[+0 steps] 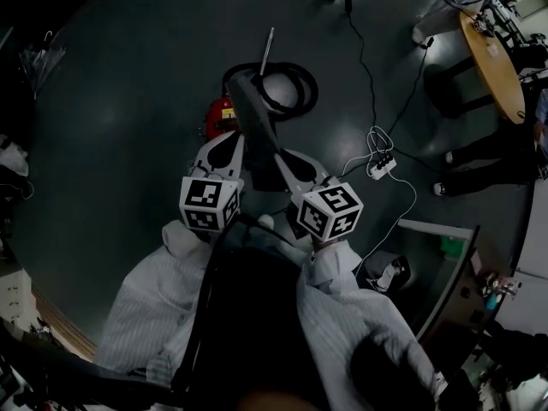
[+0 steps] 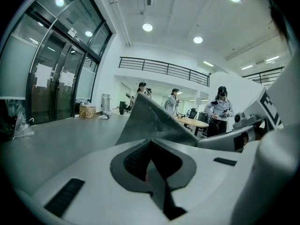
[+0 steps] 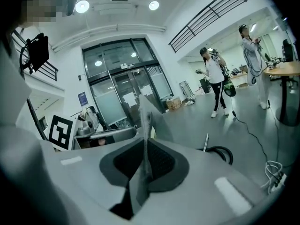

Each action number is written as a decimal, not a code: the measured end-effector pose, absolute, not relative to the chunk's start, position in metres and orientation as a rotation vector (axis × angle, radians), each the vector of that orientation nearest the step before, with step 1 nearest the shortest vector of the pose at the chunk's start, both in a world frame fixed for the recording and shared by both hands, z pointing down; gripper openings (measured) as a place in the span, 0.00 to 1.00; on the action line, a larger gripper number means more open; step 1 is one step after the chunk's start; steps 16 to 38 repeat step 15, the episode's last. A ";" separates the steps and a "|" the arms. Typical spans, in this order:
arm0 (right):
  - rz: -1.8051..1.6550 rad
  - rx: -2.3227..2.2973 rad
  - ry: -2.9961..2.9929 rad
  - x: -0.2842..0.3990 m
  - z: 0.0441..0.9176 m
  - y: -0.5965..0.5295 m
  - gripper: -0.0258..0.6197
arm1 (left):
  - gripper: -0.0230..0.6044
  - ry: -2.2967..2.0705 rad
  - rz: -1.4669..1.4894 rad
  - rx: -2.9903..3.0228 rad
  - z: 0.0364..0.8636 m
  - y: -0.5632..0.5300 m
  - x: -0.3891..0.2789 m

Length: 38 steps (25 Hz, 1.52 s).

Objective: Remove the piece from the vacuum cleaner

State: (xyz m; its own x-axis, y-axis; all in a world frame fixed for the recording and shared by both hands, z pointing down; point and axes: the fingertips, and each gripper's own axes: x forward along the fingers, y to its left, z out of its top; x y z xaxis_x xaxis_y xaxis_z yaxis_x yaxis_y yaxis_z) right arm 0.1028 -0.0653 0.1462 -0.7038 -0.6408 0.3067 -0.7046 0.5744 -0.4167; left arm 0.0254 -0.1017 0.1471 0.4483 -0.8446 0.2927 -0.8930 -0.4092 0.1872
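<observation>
Dark floor (image 1: 128, 101) below, vacuum (image 1: 221, 116) lying on it. We hold piece (image 1: 255, 127) above vacuum, left tool (image 2: 151, 158) and right tool (image 3: 144, 161) both clamped on it. Piece looks detached, we judge; setting it aside remains.

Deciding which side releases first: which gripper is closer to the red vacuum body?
The left gripper: it sits right beside the red vacuum body, while the right gripper grips the grey piece from the other side.

Shows a white power strip (image 1: 381, 166) on the dark floor (image 1: 128, 101) at right, a round wooden tabletop (image 1: 497, 71) far right, a person (image 3: 216, 83) standing.
</observation>
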 end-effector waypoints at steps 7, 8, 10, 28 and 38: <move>0.768 1.127 -2.702 0.101 0.139 -0.056 0.08 | 0.04 -1.473 0.243 2.398 0.146 -0.094 0.031; 0.766 1.124 -2.703 0.099 0.137 -0.054 0.08 | 0.04 -1.474 0.240 2.400 0.144 -0.092 0.029; 0.763 1.120 -2.706 0.099 0.137 -0.049 0.08 | 0.04 -1.476 0.239 2.400 0.146 -0.087 0.030; 0.750 1.119 -2.723 0.108 0.143 -0.035 0.08 | 0.04 -1.486 0.236 2.428 0.151 -0.073 0.040; 0.750 1.119 -2.723 0.108 0.143 -0.035 0.08 | 0.04 -1.486 0.236 2.428 0.151 -0.073 0.040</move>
